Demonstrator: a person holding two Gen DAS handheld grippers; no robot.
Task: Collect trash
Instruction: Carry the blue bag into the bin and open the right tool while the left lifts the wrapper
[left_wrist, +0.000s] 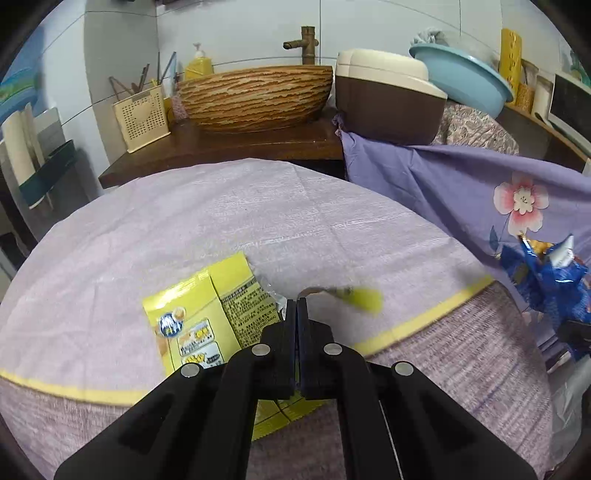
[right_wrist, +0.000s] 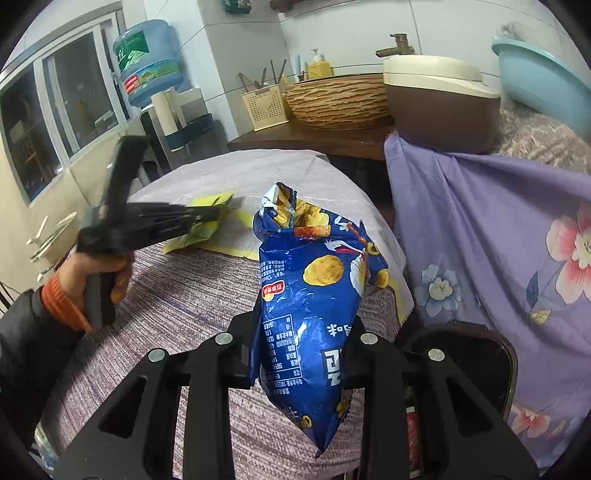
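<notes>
My right gripper (right_wrist: 300, 343) is shut on a blue crisp bag (right_wrist: 314, 295), which stands upright between its fingers, torn top open, above the purple-clothed round table (right_wrist: 192, 295). The same bag (left_wrist: 546, 284) shows at the right edge of the left wrist view. A yellow snack wrapper (left_wrist: 199, 314) lies on the table near its yellow-striped edge. My left gripper (left_wrist: 297, 304) has its fingers pressed together at the wrapper's silver-lined corner and seems to pinch it. A blurred yellow scrap (left_wrist: 364, 299) sticks out to the right of the fingertips. A hand holds the left gripper (right_wrist: 210, 214) over the yellow wrapper (right_wrist: 192, 232).
Behind the table, a wooden counter (left_wrist: 221, 147) carries a striped basin (left_wrist: 255, 96), a cream utensil holder (left_wrist: 142, 118) and a brown rice cooker (left_wrist: 388, 99). A purple flowered sheet (right_wrist: 498, 221) hangs at the right. A dark round-rimmed object (right_wrist: 480, 332) stands below it, beside the table.
</notes>
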